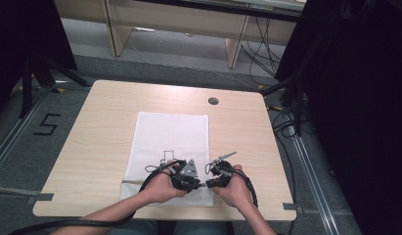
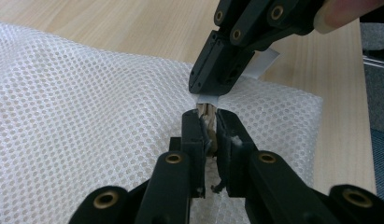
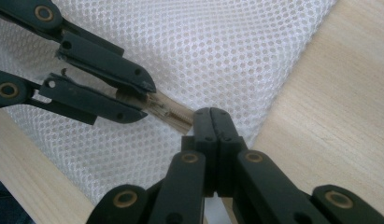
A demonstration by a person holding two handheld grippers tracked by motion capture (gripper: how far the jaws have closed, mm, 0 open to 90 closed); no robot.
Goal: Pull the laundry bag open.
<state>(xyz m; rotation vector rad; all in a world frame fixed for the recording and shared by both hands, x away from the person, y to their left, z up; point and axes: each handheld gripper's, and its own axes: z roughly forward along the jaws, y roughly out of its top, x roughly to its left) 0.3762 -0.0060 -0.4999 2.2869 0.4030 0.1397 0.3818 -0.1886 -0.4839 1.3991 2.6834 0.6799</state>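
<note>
A white mesh bag [image 1: 170, 147] lies flat on the table [image 1: 100, 112], its near edge by the person's hands. Nothing inside it can be made out. The left gripper [image 2: 208, 122] is clamped on the bag's zipper strip [image 3: 167, 112] at that near edge. The right gripper [image 3: 213, 113] meets it tip to tip, jaws pressed together on the zipper pull [image 2: 260, 65], whose shape is mostly hidden
</note>
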